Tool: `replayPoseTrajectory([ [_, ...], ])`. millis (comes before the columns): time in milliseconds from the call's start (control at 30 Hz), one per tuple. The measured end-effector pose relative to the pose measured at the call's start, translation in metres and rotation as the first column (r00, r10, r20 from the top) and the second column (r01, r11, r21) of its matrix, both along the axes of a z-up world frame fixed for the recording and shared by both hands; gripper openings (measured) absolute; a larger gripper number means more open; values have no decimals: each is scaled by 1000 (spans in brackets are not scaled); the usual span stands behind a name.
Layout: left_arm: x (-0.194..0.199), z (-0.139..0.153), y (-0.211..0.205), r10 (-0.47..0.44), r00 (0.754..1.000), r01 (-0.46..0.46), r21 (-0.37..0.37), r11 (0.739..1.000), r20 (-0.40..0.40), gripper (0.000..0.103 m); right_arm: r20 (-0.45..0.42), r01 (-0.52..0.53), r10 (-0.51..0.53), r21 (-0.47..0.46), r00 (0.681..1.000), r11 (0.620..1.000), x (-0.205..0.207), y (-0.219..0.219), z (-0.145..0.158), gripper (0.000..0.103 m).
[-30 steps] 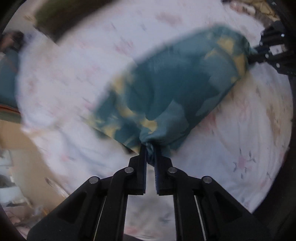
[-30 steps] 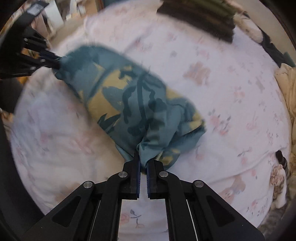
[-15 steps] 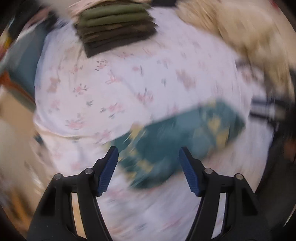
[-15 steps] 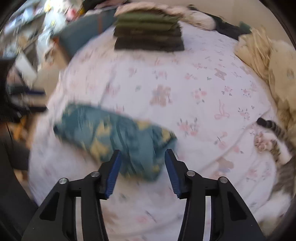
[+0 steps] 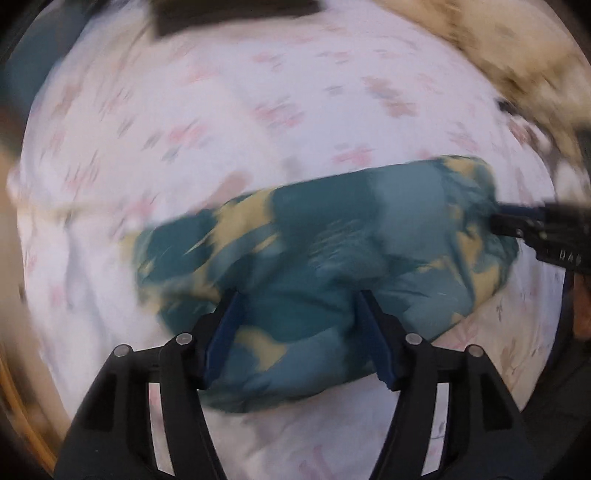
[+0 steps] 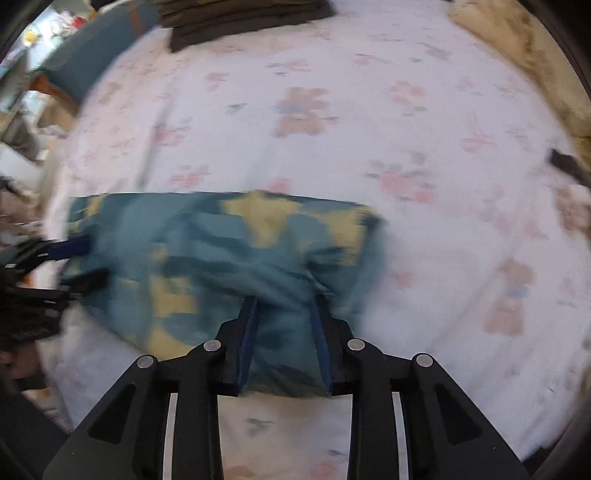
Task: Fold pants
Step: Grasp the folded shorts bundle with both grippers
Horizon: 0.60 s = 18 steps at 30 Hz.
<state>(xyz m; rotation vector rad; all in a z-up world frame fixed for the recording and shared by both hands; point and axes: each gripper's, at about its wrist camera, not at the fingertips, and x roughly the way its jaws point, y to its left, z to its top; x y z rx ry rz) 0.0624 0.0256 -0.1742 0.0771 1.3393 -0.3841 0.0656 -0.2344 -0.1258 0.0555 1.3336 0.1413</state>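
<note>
Occlusions, cut-offs and blur, both wrist views

Left view smeared by motion: pants (image 5: 332, 258) print and bed sheet (image 5: 221, 110) flowers unreadable; dark folded stack (image 5: 236, 14) cut off at 12 o'clock; beige bedding (image 5: 498, 55) at 1 o'clock a blur. Right gripper (image 5: 496, 218) cut by the frame at 3 o'clock. Right view: left gripper (image 6: 85, 262) blurred, cut at 9 o'clock; the pants' near edge hidden behind the right fingers (image 6: 247, 332); whether the pads press the cloth cannot be told.
</note>
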Motion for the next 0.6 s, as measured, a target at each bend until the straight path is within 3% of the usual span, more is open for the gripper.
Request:
replayPoseTrajectory([
  [33,2,0,9,35,999,-35,-5,999,-22,61,-22,25,-26,-20,999,999,-1,-8,-5,31],
  [133,4,8,36,194,980,-191,66,979,-41,59,-112,101,-89,107,990,989,0,-31,-16,36],
  [167,4,16,46,249,968,-248,50,968,-16,59,-102,119,-107,124,989,985,0,-36,-11,36],
  [233,5,35,68,370,928,-369,-28,929,37,70,-45,158,-152,161,987,974,0,-46,6,37],
  [267,6,40,78,430,901,-428,-53,902,51,87,-10,188,-189,198,982,962,0,-52,14,47],
  [300,6,41,85,477,877,-472,-86,877,52,96,1,208,-214,228,977,951,0,-56,17,73],
  [333,7,39,89,496,867,-490,-109,865,40,97,5,229,-240,279,971,933,1,-60,20,86],
  [367,9,32,91,504,864,-500,-124,857,0,97,5,240,-255,323,967,916,2,-61,19,98],
  [500,14,-6,71,461,873,-482,-135,866,-161,97,-49,245,-246,386,968,889,9,-50,1,98],
  [600,8,-12,36,363,928,-369,-72,927,-85,97,-135,242,-205,393,969,887,19,-34,-26,98],
])
